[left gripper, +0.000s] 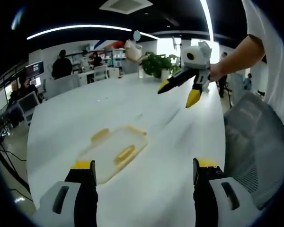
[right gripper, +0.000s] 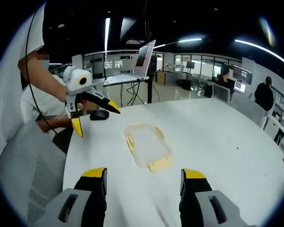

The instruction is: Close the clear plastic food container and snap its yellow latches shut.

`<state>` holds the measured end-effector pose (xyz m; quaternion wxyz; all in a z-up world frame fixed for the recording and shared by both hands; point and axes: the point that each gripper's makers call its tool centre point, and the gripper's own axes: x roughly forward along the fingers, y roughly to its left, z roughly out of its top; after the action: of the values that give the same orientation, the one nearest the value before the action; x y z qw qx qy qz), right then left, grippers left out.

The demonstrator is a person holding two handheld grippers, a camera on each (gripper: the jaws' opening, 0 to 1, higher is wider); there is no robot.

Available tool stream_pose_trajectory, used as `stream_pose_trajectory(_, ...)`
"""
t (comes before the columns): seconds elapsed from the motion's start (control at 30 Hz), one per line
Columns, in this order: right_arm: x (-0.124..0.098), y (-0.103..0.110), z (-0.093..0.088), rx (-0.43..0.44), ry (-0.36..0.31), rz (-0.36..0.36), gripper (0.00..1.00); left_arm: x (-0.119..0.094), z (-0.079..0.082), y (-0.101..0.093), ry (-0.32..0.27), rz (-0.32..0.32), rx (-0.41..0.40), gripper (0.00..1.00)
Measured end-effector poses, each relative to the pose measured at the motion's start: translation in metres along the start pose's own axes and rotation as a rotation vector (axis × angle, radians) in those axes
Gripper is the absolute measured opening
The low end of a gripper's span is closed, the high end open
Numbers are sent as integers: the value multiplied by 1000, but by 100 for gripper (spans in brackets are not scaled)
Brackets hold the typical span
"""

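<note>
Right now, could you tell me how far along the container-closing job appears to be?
Early. Done: the clear container lies flat on the white table, its lid seemingly on; whether the yellow latches are snapped cannot be told. In hand: nothing; the left gripper and right gripper are open, above the table, apart from it. Left: reach the container and press the latches.

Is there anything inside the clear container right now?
Through the clear plastic of the food container on the white table nothing shows inside; only the table's white shows through. Yellow latches sit at its edges. The blur could hide something small or clear.
</note>
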<state>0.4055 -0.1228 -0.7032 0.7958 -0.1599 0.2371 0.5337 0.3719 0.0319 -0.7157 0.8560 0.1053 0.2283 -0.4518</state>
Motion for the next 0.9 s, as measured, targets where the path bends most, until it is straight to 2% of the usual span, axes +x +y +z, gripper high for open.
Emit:
stream_pose_trajectory(0.3, 10, -4, 5, -10, 8, 19, 60, 1, -3, 6, 16, -20, 15, 82)
stream_pose_trajectory(0.9, 30, -12, 1, -59, 66, 69, 60, 5, -12, 18, 48, -72, 38, 81)
